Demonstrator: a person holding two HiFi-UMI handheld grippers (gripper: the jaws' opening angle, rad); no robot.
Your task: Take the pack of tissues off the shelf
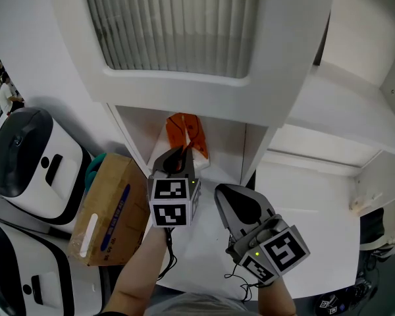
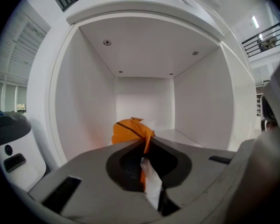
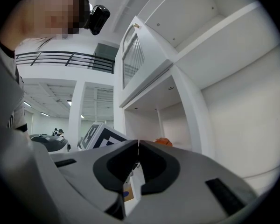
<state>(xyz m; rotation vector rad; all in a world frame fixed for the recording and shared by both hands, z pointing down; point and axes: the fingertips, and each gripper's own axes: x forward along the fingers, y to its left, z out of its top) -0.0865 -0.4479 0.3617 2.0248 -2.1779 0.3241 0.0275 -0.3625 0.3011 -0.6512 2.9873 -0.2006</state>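
1. Can see only the far orange part of the pack of tissues (image 1: 184,131) from the head view; near edge covered there by the left gripper (image 1: 182,151) and its marker cube (image 1: 173,201).
2. From the right gripper view, can catch just a small orange sliver of the pack (image 3: 162,142) past the jaw; too small to tell more.
3. Cannot follow the wrapper's lower end in the left gripper view; lost down in the slot between the jaws.
4. Left gripper (image 2: 146,141): clamped together on the pack's near flap, with orange and white wrapper pinched between the pads.
5. Bulk of the pack (image 2: 128,130): just beyond the left jaw tips, straight ahead, resting on the floor of the open white shelf compartment (image 2: 144,50).
6. Right gripper (image 3: 138,143): pressed together, tips touching, nothing between them.
7. Held outside the shelf (image 1: 141,130), the right gripper (image 1: 222,191): beside the left one, nearer the person, apart from the pack.
8. At the head view's left edge, cropped by the frame: a cardboard box (image 1: 108,209) and white machines (image 1: 33,160).
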